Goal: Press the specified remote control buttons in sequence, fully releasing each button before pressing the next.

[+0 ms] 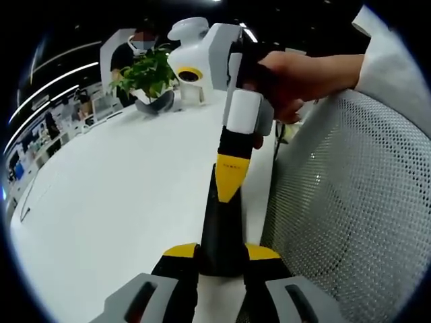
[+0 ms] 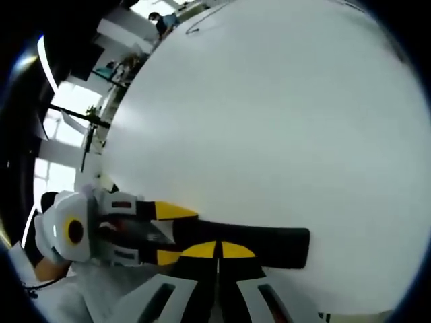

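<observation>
A white table carries a black remote control and a potted plant.

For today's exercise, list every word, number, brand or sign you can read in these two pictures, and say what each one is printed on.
No text can be read in either picture.
Yellow tip of the right gripper: a small dark line of print, too blurred to read.
Black remote control: no label or button marking can be made out.
White table: no print visible.
</observation>
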Available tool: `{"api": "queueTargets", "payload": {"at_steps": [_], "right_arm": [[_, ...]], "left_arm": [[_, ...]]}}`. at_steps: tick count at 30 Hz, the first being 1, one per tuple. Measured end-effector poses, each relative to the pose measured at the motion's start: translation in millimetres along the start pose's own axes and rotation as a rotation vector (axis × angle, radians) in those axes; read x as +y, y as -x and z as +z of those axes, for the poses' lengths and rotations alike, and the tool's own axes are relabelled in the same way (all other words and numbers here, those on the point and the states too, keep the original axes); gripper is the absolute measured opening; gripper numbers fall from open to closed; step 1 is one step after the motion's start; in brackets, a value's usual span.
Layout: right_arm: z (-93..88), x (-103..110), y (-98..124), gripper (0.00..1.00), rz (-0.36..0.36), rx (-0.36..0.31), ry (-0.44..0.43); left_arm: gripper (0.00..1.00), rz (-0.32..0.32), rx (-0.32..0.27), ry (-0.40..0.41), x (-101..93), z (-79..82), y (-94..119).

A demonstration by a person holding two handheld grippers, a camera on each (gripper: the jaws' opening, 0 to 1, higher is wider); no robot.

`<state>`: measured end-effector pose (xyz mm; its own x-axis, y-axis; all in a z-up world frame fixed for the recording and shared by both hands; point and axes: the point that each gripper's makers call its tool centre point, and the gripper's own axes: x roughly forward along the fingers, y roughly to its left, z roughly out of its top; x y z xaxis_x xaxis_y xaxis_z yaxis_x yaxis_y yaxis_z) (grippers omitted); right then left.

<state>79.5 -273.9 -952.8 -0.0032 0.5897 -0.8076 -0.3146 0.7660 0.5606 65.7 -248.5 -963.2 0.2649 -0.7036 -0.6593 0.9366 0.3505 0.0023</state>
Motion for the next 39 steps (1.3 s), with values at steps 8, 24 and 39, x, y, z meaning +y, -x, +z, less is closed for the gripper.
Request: {"api": "queueTargets", "payload": {"at_steps": [8, 24, 39], "right_arm": [[0.6, 0.7, -3.0, 0.0, 0.004, 0.008, 0.004], [1.8, -0.8, -5.0, 0.0, 0.01, 0.002, -0.024], [2.3, 0.1, -6.3, 0.0, -0.063, 0.003, 0.067]], "left_arm": [[0.24, -0.002, 0.0, 0.009, 0.5, 0.7, 0.0], [0.25, -0.001, -0.005, 0.015, 2.8, 0.0, 0.0], [0.25, 0.0, -0.01, 0.017, 2.3, 0.5, -0.7]]}}
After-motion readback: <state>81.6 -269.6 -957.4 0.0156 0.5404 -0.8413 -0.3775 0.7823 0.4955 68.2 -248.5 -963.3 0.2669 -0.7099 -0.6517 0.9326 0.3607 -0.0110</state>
